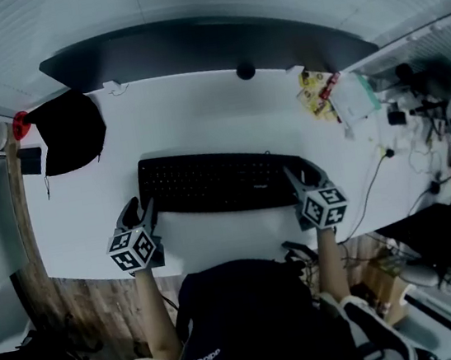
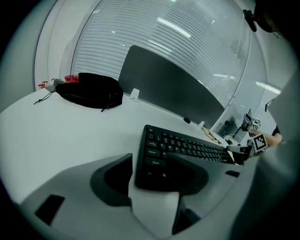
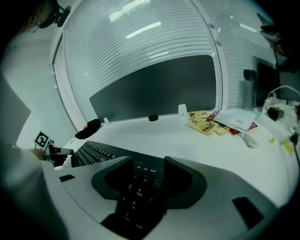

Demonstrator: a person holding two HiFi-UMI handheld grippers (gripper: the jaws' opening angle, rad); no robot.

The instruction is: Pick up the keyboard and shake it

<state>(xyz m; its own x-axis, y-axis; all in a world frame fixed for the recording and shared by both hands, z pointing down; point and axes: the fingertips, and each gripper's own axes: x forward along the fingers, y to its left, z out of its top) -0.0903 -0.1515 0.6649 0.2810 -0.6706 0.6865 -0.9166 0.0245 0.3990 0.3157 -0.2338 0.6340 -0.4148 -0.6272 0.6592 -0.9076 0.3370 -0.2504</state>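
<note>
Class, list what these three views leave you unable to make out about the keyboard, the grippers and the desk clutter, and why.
Head view: near corners of the keyboard, covered by the left gripper and right gripper.
Right gripper view: the keyboard's near end, cut off by the bottom edge.
Both gripper views: whether the open jaws touch the keyboard; dark on dark.
Head view: print on the yellow packets, too small.

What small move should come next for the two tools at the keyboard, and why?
Probably close both tools on the keyboard. The left tool stands open around its left end and the right tool open around its number-pad end. It lies flat on the table, so a grip seems needed before lifting.
</note>
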